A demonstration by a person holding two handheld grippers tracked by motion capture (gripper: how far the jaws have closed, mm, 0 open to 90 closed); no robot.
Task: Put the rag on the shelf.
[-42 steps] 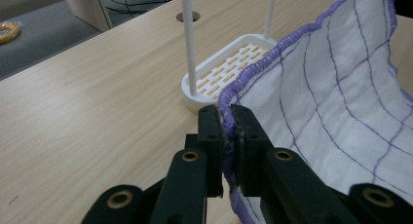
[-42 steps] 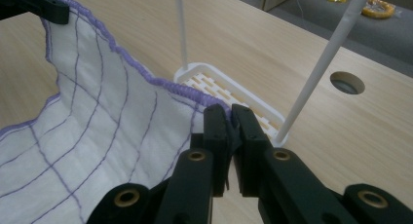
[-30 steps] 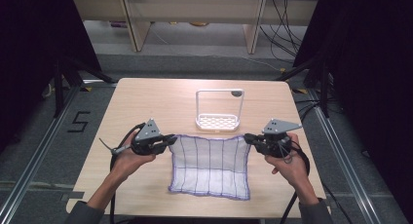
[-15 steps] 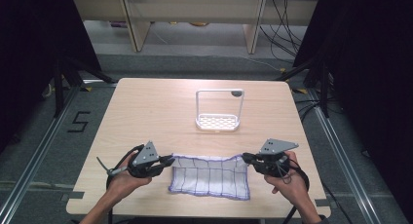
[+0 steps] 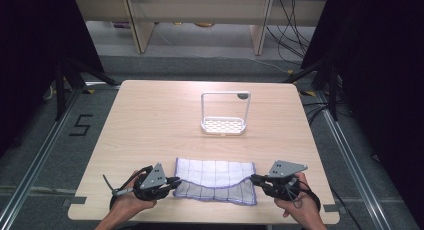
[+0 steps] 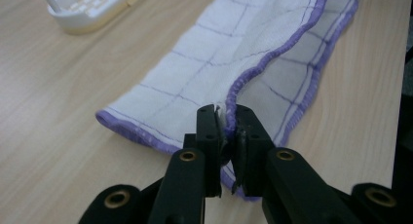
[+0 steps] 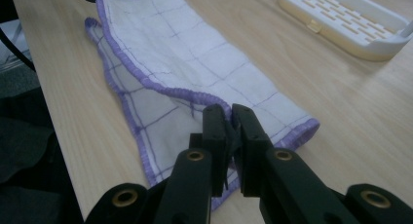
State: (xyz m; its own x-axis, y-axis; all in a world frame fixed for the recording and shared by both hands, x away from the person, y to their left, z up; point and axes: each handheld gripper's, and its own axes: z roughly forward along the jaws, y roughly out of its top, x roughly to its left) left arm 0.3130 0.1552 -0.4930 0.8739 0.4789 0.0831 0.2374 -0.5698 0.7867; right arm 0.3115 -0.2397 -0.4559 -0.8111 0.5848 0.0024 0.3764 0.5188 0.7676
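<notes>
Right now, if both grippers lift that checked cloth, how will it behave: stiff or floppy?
Likely floppy: the checked cloth already lies folded over itself, its purple edge wavy. Probably light, since it looks thin and gauzy. The left gripper and right gripper pinch only corners, so the middle would probably sag.

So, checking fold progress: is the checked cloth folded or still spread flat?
Folded: the checked cloth lies doubled, its upper layer's purple hem crossing the lower layer, both corners pinched.

- A lab or test room here: pale wood counter [image 5: 150, 120] standing alone on grey floor.
- Tape marks and a "5" [image 5: 81, 125] on the floor.
- Loose cables [image 5: 290, 20], metal rails [image 5: 35, 160], black drapes [image 5: 30, 40] around.
</notes>
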